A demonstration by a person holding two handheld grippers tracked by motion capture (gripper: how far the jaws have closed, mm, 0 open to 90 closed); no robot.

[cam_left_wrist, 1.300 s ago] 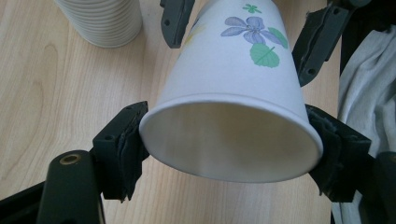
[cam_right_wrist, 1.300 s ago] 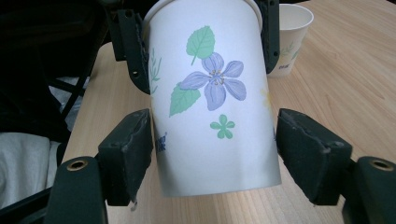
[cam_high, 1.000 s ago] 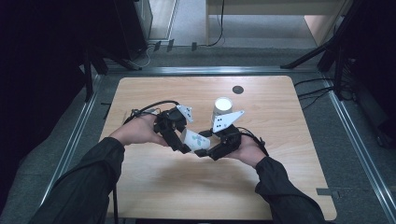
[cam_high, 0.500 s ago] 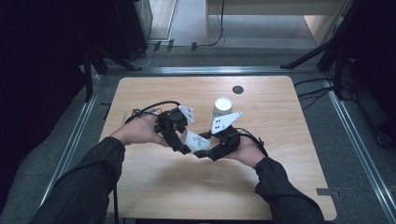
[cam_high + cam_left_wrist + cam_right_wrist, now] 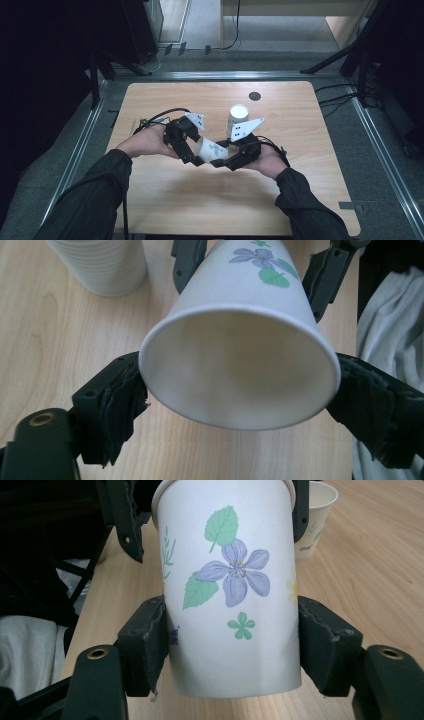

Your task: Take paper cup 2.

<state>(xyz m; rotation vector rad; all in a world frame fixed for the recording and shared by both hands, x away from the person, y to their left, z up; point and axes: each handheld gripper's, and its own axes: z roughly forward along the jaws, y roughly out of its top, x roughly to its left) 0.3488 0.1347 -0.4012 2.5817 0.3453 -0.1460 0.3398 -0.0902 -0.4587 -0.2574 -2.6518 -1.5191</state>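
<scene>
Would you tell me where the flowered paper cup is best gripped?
Pinch the flowered paper cup across its wall near the closed base, from the base end. It lies level; the bottom likely stiffens it, while the open rim would squash.

White paper cup (image 5: 227, 587) printed with purple flower, green leaves.

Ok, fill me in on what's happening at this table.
A person holds a gripper in each hand and is passing a flowered paper cup between them above the wooden table. The right gripper clamps the cup near its base. The left gripper sits at the cup's rim, its jaws having just opened, so it seems to be letting go. Behind them a stack of paper cups stands upright on the table.
</scene>
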